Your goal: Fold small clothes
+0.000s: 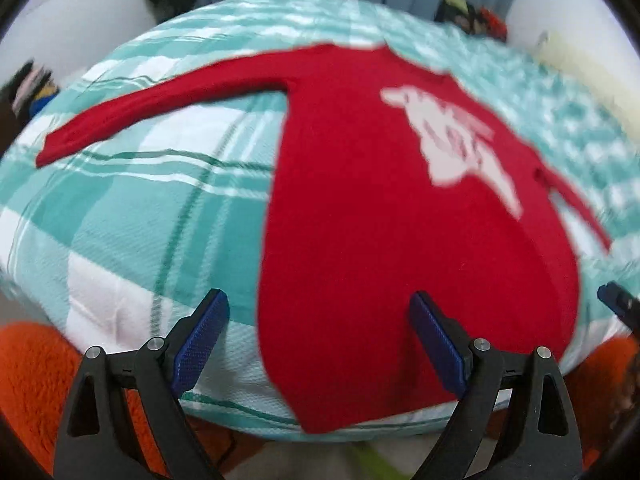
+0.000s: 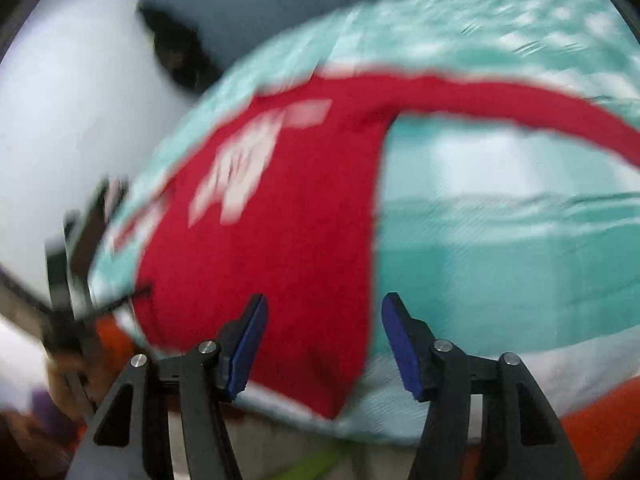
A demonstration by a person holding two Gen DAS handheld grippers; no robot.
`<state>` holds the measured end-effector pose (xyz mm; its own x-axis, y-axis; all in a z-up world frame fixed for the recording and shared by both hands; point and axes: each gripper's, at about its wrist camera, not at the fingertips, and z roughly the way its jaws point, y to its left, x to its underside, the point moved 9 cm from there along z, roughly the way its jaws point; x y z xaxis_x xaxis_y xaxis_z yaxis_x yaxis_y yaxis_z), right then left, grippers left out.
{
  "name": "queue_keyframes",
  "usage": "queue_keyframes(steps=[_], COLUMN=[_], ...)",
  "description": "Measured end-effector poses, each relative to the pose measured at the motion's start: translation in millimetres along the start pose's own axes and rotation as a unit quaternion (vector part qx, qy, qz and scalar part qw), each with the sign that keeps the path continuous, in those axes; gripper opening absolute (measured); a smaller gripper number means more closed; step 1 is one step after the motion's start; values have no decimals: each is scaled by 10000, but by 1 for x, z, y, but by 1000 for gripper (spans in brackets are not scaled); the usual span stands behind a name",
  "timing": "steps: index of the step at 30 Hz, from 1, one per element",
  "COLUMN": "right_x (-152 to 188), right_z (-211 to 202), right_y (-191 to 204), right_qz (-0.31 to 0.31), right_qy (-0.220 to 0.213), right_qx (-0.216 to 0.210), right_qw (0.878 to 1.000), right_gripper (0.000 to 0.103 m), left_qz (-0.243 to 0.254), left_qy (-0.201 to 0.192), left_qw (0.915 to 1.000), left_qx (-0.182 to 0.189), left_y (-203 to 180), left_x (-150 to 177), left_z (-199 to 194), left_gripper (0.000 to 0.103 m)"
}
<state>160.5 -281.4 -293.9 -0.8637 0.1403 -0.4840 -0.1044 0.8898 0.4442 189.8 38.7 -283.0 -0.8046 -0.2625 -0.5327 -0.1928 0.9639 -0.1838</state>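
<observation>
Both grippers stand spread, pinching nothing — the left gripper (image 1: 318,336) and right gripper (image 2: 324,340) each show two black fingers faced with ribbed blue pads (image 1: 202,340). Just ahead of them lies one red long-sleeved top (image 1: 380,240), spread flat, its hem between the left fingers. One sleeve (image 1: 160,108) stretches left; a blurred white print (image 1: 452,140) marks the chest. Beneath lies one teal-and-white checked woven cloth (image 1: 120,220).

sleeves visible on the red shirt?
2. One sleeve stretches out to the left across the teal plaid sheet; the other sleeve lies along the red shirt body's right edge. Neither looks folded yet.
</observation>
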Motion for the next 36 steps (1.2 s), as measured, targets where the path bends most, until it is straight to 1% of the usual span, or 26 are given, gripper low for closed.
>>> queue_keyframes(steps=[2,3,5,6,8,10,13,14,15,16,17,18,19,20,21,23,26,28,29,30,31,32,33,34,35,36], right_x=[-24,-38,-52,-58,-65,-69,-76,-78,-79,-79,-79,-78,-78,-85,-96,-133,-193,-243,-257,-277,-283,-293,-295,-295,-289,-277], right_z=[-22,-30,-41,-44,-44,-39,-36,-35,-33,-30,-27,-23,-22,-25,-30,-46,-72,-82,-81,-77,-73,-59,-50,-31,-21,6], right_y=[-39,-73,-126,-155,-208,-239,-278,-287,-296,-304,-310,-317,-320,-320,-315,-291,-234,-165,-132,-84,-54,-2,29,78,100,140], right_qz=[560,1126,1873,2229,2927,3505,4285,4461,4606,4711,4773,4823,4814,4686,4453,3715,2745,1913,1594,1148,912,514,295,-42,-188,-375], right_qy=[-469,-700,-977,-1120,-1204,-1261,-1581,-1689,-1762,-1788,-1790,-1718,-1659,-1636,-1589,-1675,-1938,-2081,-2087,-2049,-2001,-1884,-1791,-1558,-1370,-861], right_qx=[77,122,213,298,366,96,-151,-170,-132,-50,47,275,396,546,773,1003,875,512,348,51,-142,-479,-674,-1025,-1252,-1712], right_qw=[9973,9911,9772,9679,9479,9280,8895,8787,8698,8637,8603,8586,8597,8664,8778,9077,9378,9578,9643,9720,9754,9796,9811,9825,9825,9808], right_gripper=[63,63,63,63,62,62,57,50,40,34,15,2,1,4,4,4,4,4,4,4,4,4,4,4,9,29], left_qz=[-299,-403,-727,-837,-1055,-1135,-1108,-1078,-1060,-1034,-1005,-993,-990,-1006,-1039,-1126,-1216,-1241,-1253,-1275,-1291,-1325,-1346,-1370,-1382,-1389], left_qy=[-249,-304,-297,-264,-225,-246,-225,-200,-184,-165,-147,-140,-136,-140,-150,-165,-147,-124,-120,-121,-123,-122,-118,-114,-111,-108], left_qw=[9992,9986,9966,9959,9939,9928,9928,9930,9931,9932,9933,9933,9932,9931,9929,9923,9917,9914,9913,9911,9909,9905,9903,9900,9899,9898], left_qx=[-82,-143,-230,-231,-238,-303,-385,-441,-473,-511,-557,-580,-592,-592,-567,-480,-401,-386,-374,-365,-359,-343,-327,-305,-292,-284], left_y=[14,18,30,34,42,47,51,52,52,52,53,54,55,56,57,59,62,62,62,63,63,63,64,64,65,65], left_x=[-11,-13,-16,-15,-13,-12,-10,-8,-7,-6,-5,-5,-5,-5,-5,-6,-7,-8,-9,-9,-10,-10,-10,-10,-9,-9], left_z=[-4,-2,2,3,4,2,0,-1,1,2,2,2,2,1,1,0,2,4,5,5,5,5,4,4,3,3], left_gripper=[93,93,93,93,93,93,93,93,93,93,93,93,93,93,93,93,93,93,93,93,93,93,93,93,93,93])
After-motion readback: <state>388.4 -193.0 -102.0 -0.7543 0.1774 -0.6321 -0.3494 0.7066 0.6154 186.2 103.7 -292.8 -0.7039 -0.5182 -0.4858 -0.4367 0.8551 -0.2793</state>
